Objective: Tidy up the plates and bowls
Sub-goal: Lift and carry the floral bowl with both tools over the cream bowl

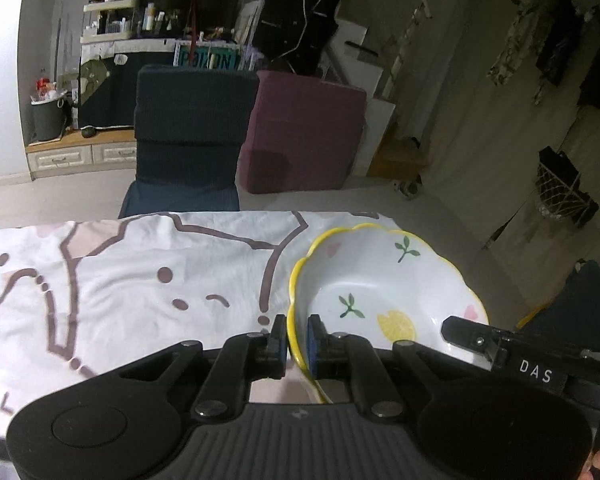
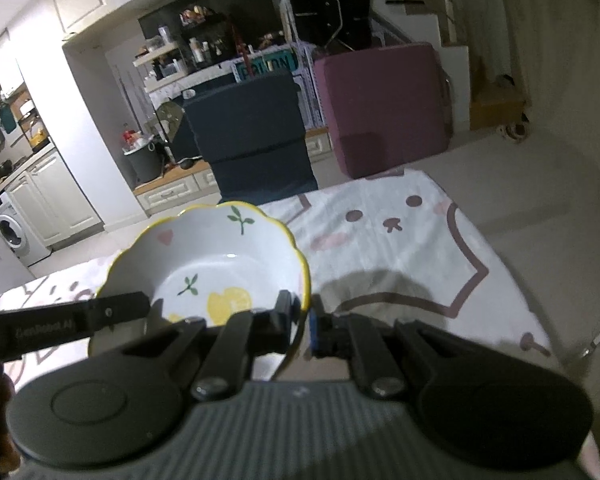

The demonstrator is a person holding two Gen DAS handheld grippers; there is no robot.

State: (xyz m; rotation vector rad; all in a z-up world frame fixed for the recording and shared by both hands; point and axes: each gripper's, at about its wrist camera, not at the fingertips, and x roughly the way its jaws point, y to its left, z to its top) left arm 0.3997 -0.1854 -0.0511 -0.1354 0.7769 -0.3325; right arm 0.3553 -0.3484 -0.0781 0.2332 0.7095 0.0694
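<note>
A white bowl with a wavy yellow rim, lemon and leaf prints [image 1: 380,284] is held over the table's right part. My left gripper [image 1: 297,340] is shut on the bowl's left rim, one finger outside and one inside. In the right wrist view the same bowl [image 2: 216,256] is lifted above the cloth. My right gripper [image 2: 301,326] is shut on its right rim. Each view shows the other gripper's finger reaching the bowl's far side. A second yellow rim shows just under the bowl near my left gripper.
The table is covered by a white cloth with a pink cartoon cat print [image 1: 120,280], also in the right wrist view [image 2: 400,240]. Beyond the far edge stand a dark blue chair [image 1: 192,132] and a maroon block [image 1: 304,132]. Cabinets and a washing machine [image 2: 12,232] lie at left.
</note>
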